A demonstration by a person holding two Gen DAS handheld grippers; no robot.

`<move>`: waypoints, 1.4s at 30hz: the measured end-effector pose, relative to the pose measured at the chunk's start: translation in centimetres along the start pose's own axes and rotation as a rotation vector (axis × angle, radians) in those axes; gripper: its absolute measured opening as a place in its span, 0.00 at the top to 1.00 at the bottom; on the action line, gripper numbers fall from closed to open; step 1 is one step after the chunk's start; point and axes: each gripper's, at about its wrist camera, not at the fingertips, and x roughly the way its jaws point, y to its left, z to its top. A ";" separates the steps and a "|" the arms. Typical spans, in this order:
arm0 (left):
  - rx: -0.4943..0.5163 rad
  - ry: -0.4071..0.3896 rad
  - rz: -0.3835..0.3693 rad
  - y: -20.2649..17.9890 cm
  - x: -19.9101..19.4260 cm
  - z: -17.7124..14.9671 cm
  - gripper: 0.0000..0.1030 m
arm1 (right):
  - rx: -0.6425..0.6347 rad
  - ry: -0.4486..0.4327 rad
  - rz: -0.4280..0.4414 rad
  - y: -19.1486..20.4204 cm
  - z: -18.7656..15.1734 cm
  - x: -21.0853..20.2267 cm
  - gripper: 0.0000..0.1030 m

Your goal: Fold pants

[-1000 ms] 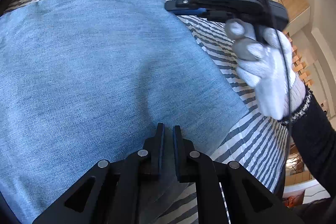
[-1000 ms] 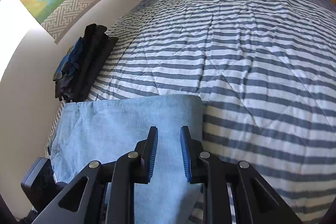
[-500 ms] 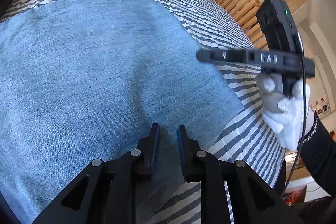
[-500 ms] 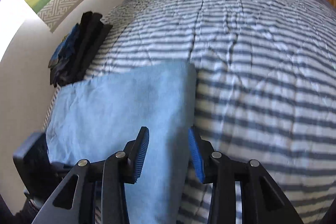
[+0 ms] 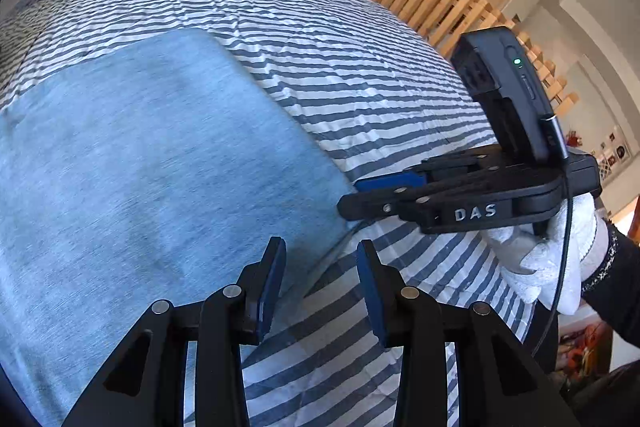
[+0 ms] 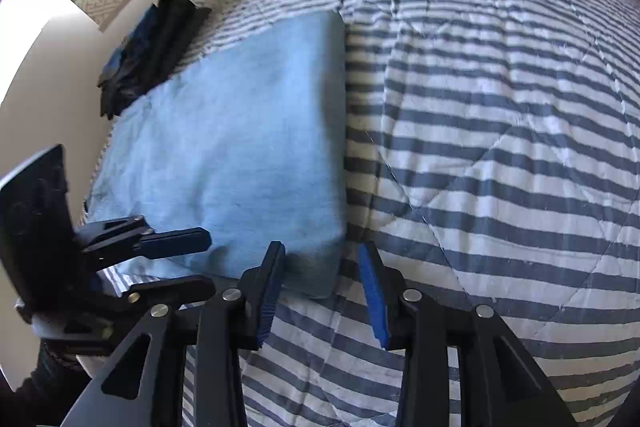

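Pants (image 6: pixel 240 147) folded into flat blue rectangle on striped bedspread (image 6: pixel 500 147), dark clothes pile (image 6: pixel 148 47) at far corner of pants. Left gripper (image 5: pixel 320 279) over near corner of pants, jaws opening, nothing pinched. Right gripper (image 6: pixel 322 283) at same near edge, jaws closing, pants corner between pads, not pressed. Gloved hand (image 5: pixel 552 259) holds right gripper, beside pants edge.

The left gripper (image 5: pixel 320 267) points steeply down, its jaws apart and opening, pads pressing on nothing. The right gripper (image 6: pixel 322 279) tilts down too (jaws apart but closing), gripping nothing. A white-gloved hand (image 5: pixel 548 259) with a dark sleeve holds the right gripper's handle.
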 end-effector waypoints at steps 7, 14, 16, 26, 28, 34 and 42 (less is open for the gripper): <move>0.145 0.002 0.098 -5.2 4.6 1.6 0.45 | -0.017 0.003 -0.052 -1.5 -1.7 -2.5 0.77; 0.179 0.018 0.206 -6.7 9.1 2.6 0.39 | 0.192 -0.122 0.091 -6.8 -0.8 -8.2 0.76; 0.201 0.006 0.243 -6.9 9.2 2.8 0.62 | 0.215 -0.152 0.114 -7.5 -0.1 -8.9 0.76; 0.054 -0.079 0.138 -5.0 6.3 4.4 0.89 | 0.243 -0.149 0.230 -7.6 7.0 -4.7 0.62; 0.022 -0.107 0.098 -4.5 5.2 4.6 0.89 | 0.232 -0.131 0.263 -6.7 9.0 -2.6 0.60; -0.007 -0.144 0.046 -3.6 2.7 4.7 0.90 | 0.201 -0.066 0.269 -4.2 14.3 2.8 0.58; -0.035 -0.130 0.067 -3.6 1.8 4.2 0.90 | 0.158 -0.036 0.181 -1.9 15.8 5.5 0.86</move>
